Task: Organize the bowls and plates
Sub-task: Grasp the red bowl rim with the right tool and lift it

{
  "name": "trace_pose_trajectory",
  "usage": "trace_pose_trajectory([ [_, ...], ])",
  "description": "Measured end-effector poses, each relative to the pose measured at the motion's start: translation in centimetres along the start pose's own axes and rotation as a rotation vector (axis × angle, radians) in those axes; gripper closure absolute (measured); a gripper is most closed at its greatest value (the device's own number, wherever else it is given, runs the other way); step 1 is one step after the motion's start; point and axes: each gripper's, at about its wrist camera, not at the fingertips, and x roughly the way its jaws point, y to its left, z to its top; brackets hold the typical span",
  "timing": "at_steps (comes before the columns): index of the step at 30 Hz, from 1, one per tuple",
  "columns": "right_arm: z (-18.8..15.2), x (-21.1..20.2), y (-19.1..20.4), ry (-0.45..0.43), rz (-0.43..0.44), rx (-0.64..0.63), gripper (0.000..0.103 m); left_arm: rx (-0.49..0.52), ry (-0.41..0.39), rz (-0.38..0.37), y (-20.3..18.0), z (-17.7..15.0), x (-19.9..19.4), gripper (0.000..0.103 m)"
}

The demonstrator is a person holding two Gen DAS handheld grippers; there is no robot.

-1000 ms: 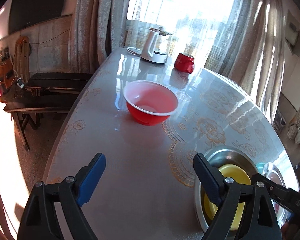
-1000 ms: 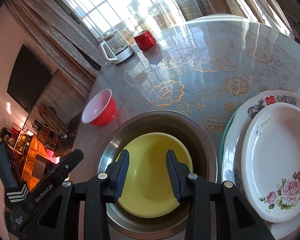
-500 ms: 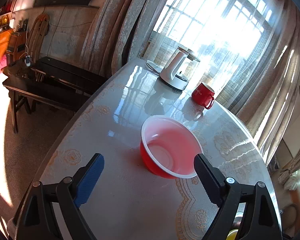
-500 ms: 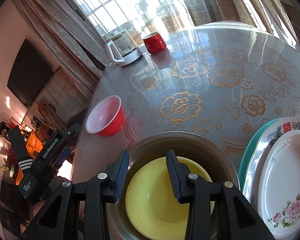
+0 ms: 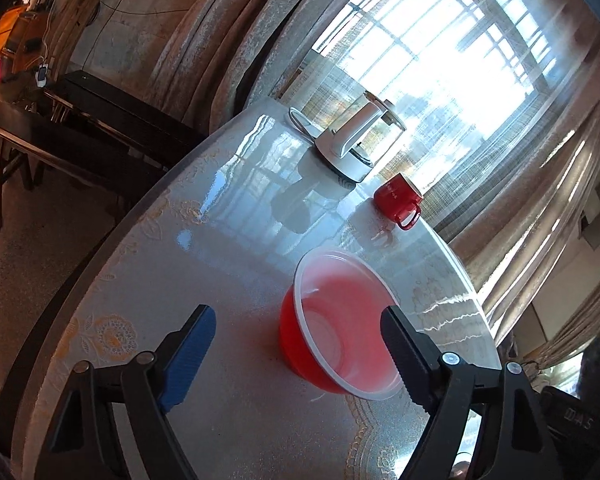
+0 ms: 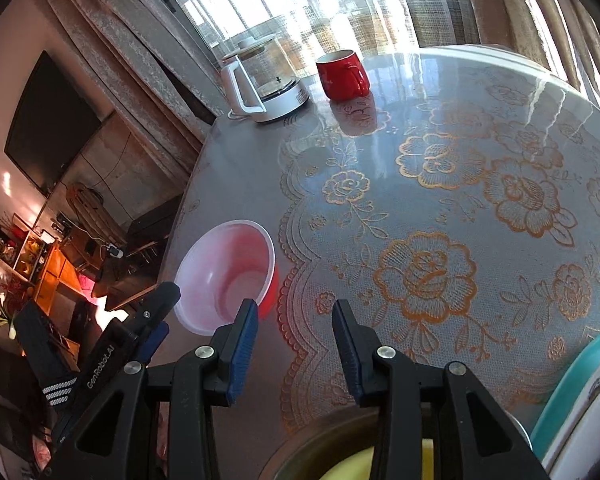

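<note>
Table [image 6: 440,152] centre bare; kettle [image 6: 260,80], mug [image 6: 342,74] block far edge.

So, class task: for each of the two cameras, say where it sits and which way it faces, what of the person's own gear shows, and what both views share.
Left wrist: sits on the left gripper, facing forward and down across the table toward the window; its own two fingers frame the red bowl, jaws closing, not yet touching it.
Right wrist: sits on the right gripper, facing down over the table; its own fingers show, empty, with the left gripper at lower left.
Shared: red bowl, kettle, red mug.
</note>
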Motion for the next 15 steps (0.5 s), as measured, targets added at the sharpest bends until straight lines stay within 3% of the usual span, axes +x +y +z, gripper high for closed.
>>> trace_pose_trajectory([
  [5, 0.8, 3.3, 0.9, 0.072, 0.026, 0.036, 0.064, -0.013, 0.022, -0.023, 0.2, 0.1, 0.5, 0.028],
  [11, 1.2, 5.8, 1.2, 0.086, 0.0, 0.051, 0.064, 0.015, 0.046, -0.002, 0.2, 0.0, 1.4, 0.037],
  [15, 1.2, 6.9, 1.0, 0.105, -0.003, 0.066, 0.064, 0.036, 0.066, 0.011, 0.0, -0.3, 2.0, 0.052],
])
